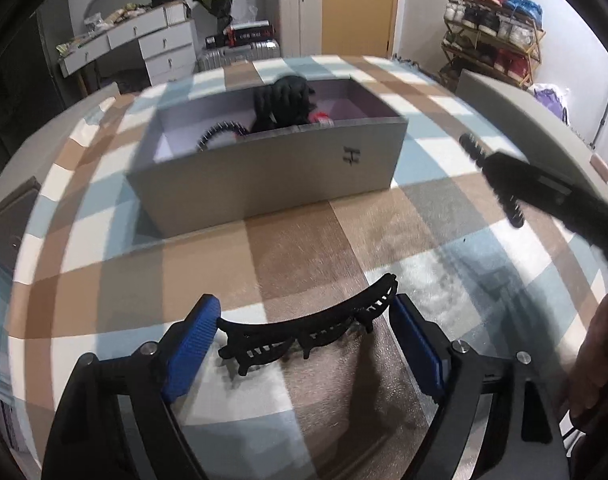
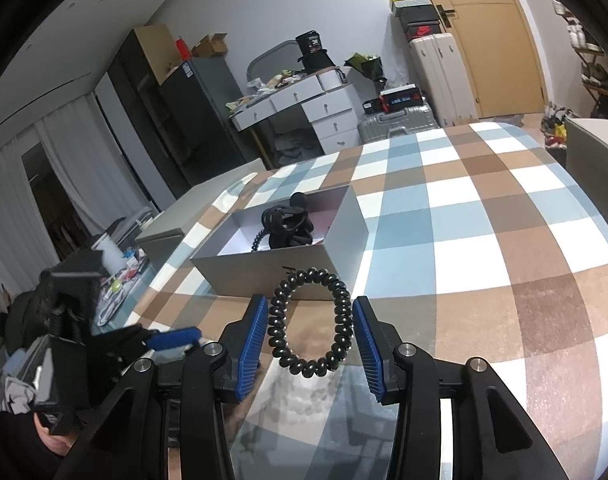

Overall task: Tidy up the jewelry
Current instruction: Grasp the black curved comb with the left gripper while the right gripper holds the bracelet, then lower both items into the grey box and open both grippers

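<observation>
We see a table with a checked cloth (image 1: 304, 248) in brown, blue and white squares. A gray box (image 1: 272, 168) with no lid sits on it, toward the far edge. Inside the box lies a black pile of hair things (image 1: 282, 102), with a curly black band (image 1: 220, 130) next to it and a small bit of red.

Our left gripper (image 1: 304, 344) is low over the near part of the table. Its 2 blue pads (image 1: 194, 340) are apart. A black hair clip (image 1: 315, 328) with little teeth lies across the gap between them. The clip's right end is right by the right pad. We cannot tell if the pads touch it or if it rests on the cloth.

Our right gripper (image 2: 309, 340) is near the front wall of the box. Its 2 blue pads (image 2: 252, 348) are apart too. A black spiral hair tie (image 2: 309, 322) sits as a ring between them. The ring's sides are very close to the pads, but we cannot tell if they press on it. From the left view, the right gripper looks lifted above the cloth, at the right side of the table, with the curly tie at its tip.

Behind the table stand white drawers (image 2: 323, 108), 2 suitcases (image 2: 443, 76) and a wooden door (image 2: 495, 40).
</observation>
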The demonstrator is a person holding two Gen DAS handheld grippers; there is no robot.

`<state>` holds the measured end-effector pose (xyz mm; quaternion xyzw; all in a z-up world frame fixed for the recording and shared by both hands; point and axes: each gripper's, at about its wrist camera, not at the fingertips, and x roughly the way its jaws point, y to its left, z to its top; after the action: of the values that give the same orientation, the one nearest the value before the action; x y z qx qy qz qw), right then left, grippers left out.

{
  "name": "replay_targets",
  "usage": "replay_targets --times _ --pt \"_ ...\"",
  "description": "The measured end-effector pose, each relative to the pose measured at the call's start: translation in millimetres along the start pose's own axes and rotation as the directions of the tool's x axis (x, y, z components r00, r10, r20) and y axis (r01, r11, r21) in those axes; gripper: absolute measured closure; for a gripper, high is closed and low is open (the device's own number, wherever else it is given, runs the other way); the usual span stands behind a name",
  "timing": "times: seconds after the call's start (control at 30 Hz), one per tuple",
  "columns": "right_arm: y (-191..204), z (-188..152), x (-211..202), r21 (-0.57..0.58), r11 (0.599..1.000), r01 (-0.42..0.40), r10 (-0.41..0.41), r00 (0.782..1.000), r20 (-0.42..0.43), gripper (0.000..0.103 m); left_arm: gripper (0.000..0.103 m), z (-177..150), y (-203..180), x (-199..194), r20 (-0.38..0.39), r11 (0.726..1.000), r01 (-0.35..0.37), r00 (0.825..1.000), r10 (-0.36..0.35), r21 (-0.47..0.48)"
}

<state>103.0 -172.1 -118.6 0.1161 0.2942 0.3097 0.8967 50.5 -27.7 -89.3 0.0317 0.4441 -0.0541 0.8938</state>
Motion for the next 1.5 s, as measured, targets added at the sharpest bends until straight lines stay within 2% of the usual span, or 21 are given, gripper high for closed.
replay_targets --times 0.33,0.67,1.0,1.17,1.5 --pt "15 13 -5 0.006 0.999 -0.034 0.034 0.999 0.010 0.059 0.020 14 22 -33 0.107 0.998 0.007 0.994 -0.001 -0.055" --pt "39 45 -4 -0.036 0.997 -0.068 0.069 0.997 0.039 0.058 0.020 37 44 -55 0.216 0.998 0.014 0.976 -0.002 -0.053" --pt "56 77 20 -0.091 0.992 -0.089 0.093 0.995 0.043 0.058 0.020 68 63 -52 0.296 0.994 0.091 0.953 -0.070 -0.056" --pt "52 90 35 -0.084 0.991 -0.100 0.103 0.994 0.035 0.058 0.020 80 68 -41 0.316 0.988 0.143 0.941 -0.119 -0.054" --pt "37 101 60 -0.056 0.994 -0.095 0.096 0.995 0.016 0.058 0.020 91 70 -14 0.293 0.980 0.195 0.940 -0.174 -0.044"
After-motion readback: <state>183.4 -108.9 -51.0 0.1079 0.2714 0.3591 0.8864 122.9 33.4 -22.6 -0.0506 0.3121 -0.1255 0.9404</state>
